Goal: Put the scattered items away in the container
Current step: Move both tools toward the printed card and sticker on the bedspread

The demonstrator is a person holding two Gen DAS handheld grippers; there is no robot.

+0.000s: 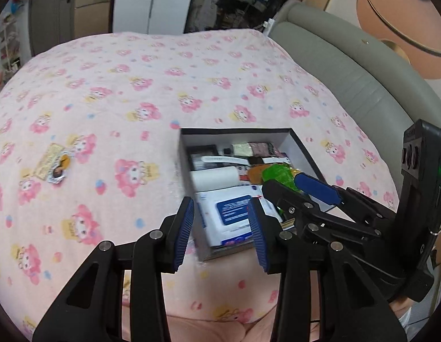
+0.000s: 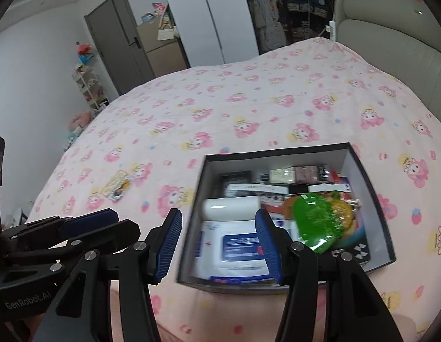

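Observation:
A dark box with a white inside point(image 1: 237, 131) point(image 2: 277, 149) lies on the pink bedspread and holds several items. Among them are a white-and-blue wipes packet point(image 1: 234, 213) point(image 2: 237, 245), a white roll point(image 1: 214, 178) point(image 2: 231, 206) and a green packet point(image 1: 277, 172) point(image 2: 314, 219). One small yellow card with a round sticker point(image 1: 53, 162) point(image 2: 117, 186) lies loose on the bed, left of the box. My left gripper point(image 1: 221, 230) point(image 2: 126, 222) hovers open over the box's near left corner. My right gripper point(image 2: 219, 245) point(image 1: 280, 183) hangs open above the box's near side. Neither holds anything.
The pink cartoon-print bedspread point(image 1: 134, 85) stretches wide beyond and left of the box. A grey padded headboard point(image 1: 348, 79) point(image 2: 391, 37) borders the right side. Wardrobes, a door and shelves stand beyond the far edge of the bed.

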